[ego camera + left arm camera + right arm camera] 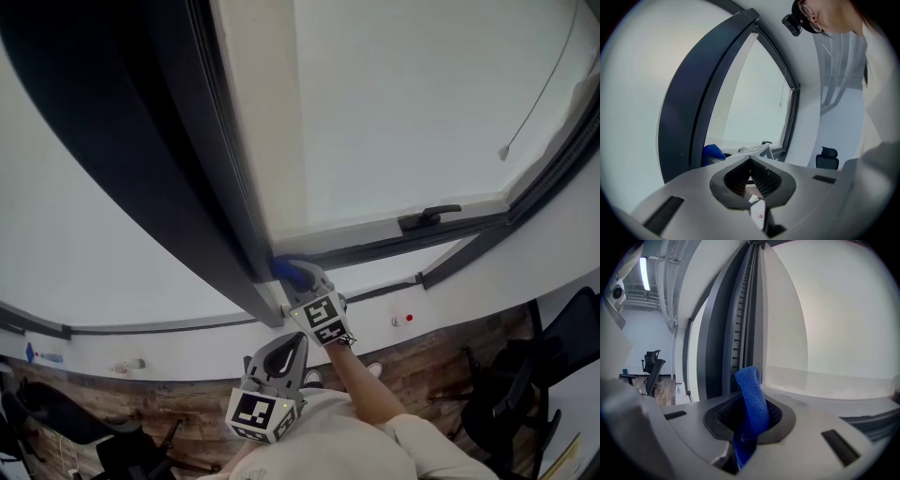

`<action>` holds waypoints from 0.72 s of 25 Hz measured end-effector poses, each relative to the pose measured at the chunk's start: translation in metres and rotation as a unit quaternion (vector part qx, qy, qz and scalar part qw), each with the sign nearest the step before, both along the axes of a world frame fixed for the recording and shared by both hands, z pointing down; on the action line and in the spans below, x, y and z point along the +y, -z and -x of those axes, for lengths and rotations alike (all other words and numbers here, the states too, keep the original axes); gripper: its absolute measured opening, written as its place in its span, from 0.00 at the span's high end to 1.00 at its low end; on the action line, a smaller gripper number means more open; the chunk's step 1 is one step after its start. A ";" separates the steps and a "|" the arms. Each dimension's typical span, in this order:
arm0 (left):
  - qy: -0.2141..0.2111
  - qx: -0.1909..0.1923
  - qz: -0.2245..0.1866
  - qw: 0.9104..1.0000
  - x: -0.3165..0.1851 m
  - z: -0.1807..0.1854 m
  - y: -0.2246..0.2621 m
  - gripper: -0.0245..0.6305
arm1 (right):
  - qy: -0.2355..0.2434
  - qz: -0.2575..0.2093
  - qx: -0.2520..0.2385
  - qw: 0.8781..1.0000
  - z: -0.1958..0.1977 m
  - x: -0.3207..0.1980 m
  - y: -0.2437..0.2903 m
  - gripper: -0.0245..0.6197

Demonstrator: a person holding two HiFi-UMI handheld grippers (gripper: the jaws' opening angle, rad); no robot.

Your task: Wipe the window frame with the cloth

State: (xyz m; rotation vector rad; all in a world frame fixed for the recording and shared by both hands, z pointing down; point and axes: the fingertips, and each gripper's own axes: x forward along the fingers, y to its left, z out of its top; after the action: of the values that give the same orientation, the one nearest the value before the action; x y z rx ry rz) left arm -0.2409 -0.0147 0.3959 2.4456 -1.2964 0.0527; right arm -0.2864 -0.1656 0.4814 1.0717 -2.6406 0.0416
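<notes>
Right hand-held gripper (302,284) is clamped on the blue cloth (291,272). In the right gripper view a folded strip of it stands up out of the jaws (751,397), so soft fabric meets the surface first, not the gripper's hard front. The cloth sits at the lower corner of the window frame (225,187), where the dark upright meets the bottom rail. It looks to be touching there, though exact contact is hard to confirm. The right gripper view looks straight up the upright's grooved channel (740,324), which suits a stroke along that groove, probably the step in hand. The left hand-held gripper (286,354) hangs lower and closer to the person, just beside the right one. Its jaws are together with nothing between them (751,174). It seems parked out of the way, since wiping needs only one tool. The window handle (429,217) lies further along the bottom rail, well apart from the cloth. Judged from the corner position, the wipe is early or mid-way, with most of the frame left to cover. One risk is the strip folding back if it's pushed too hard into the groove.
</notes>
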 end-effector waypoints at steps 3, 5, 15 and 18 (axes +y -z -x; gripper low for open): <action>0.007 -0.005 0.005 1.000 0.001 0.004 -0.003 0.95 | 0.004 -0.001 0.002 1.000 0.001 -0.004 0.001 0.88; 0.009 -0.006 0.005 1.000 0.002 0.005 -0.003 0.95 | 0.005 0.004 0.002 1.000 0.001 -0.005 0.001 0.88; 0.020 -0.002 0.000 1.000 0.007 0.001 -0.001 0.95 | 0.002 0.001 0.003 1.000 -0.018 -0.009 0.001 0.88; 0.019 0.000 -0.001 1.000 0.008 -0.003 0.000 0.95 | -0.007 0.004 0.001 1.000 -0.030 -0.011 0.003 0.88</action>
State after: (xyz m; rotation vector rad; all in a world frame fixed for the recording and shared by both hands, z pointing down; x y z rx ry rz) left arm -0.2379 -0.0062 0.3957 2.4213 -1.3436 0.0408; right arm -0.2560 -0.1768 0.4789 1.0881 -2.6277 0.0540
